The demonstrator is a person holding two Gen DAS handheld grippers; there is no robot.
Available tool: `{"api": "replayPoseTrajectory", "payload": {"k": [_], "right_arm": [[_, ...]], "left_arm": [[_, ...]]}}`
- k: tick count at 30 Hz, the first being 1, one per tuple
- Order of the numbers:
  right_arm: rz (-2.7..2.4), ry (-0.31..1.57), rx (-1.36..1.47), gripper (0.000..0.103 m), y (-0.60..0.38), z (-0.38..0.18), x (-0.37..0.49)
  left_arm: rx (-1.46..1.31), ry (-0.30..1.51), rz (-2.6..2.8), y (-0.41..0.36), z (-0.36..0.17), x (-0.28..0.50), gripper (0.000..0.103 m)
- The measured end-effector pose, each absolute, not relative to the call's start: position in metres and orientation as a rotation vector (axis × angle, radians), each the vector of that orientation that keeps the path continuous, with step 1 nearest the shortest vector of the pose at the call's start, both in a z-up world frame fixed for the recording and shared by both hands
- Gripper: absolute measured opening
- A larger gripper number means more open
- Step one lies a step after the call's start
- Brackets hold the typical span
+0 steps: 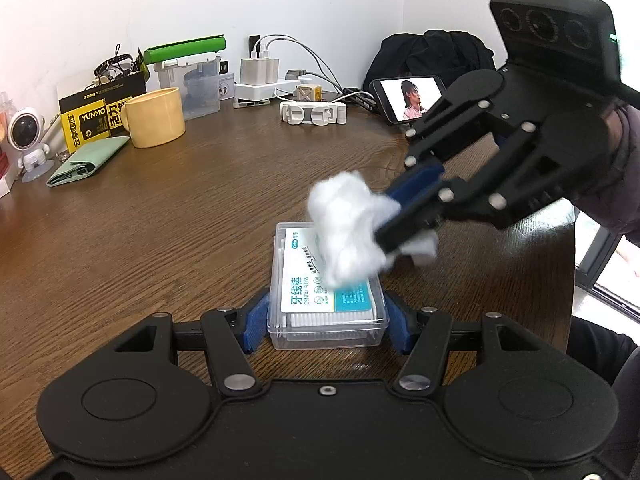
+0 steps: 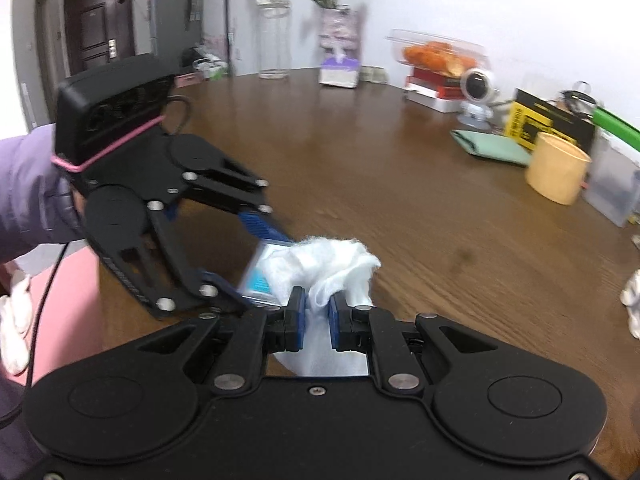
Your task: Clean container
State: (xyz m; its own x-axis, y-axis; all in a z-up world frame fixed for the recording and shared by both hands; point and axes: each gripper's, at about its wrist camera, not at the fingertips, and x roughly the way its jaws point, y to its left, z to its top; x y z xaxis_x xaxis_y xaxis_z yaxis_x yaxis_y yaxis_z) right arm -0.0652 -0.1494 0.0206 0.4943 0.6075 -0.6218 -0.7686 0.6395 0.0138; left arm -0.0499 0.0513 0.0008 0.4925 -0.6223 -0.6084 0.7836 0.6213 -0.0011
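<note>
A brown wood-grain tabletop (image 1: pixel 160 220) fills both views and carries everything else. Along its far edge, by the white wall, a black bag (image 1: pixel 432 56), a clear storage box with a green lid (image 1: pixel 192 68), a black-and-yellow carton (image 1: pixel 100 112), a white power strip with chargers (image 1: pixel 260 88), a yellow mug (image 1: pixel 156 118), a phone with a lit screen (image 1: pixel 410 98), a folded green cloth (image 1: pixel 86 160) and a small white astronaut figure (image 1: pixel 28 140) are seen. Nearer the front edge, the left claw (image 1: pixel 326 320) is closed on the near end of a clear plastic dental floss box (image 1: pixel 320 292), its blue pads pressed against the two long sides; the box rests flat on the tabletop, lengthwise away from the camera, with a white and teal label under its lid. From the right, the right claw (image 1: pixel 390 232) is brought in at a downward slant, its jaws nearly together and clamped on a wad of white cotton (image 1: pixel 344 224). The wad is laid on the far part of the box lid and is blurred in both views. In the right wrist view the cotton (image 2: pixel 324 268) is seen bunched between the blue pads (image 2: pixel 298 320), covering most of the box (image 2: pixel 258 276). A purple sleeve (image 2: pixel 28 192) is seen behind the left claw (image 2: pixel 256 264).
</note>
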Motion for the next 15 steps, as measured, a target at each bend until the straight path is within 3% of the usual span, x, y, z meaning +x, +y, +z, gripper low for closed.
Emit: {"api": "replayPoseTrajectory", "payload": {"k": [15], "right_arm": [[0.819,0.608,-0.234,0.015,-0.138,0.015,-0.035]], "left_arm": [[0.29,0.613,-0.871,0.051,0.001,-0.05,0.058]]}}
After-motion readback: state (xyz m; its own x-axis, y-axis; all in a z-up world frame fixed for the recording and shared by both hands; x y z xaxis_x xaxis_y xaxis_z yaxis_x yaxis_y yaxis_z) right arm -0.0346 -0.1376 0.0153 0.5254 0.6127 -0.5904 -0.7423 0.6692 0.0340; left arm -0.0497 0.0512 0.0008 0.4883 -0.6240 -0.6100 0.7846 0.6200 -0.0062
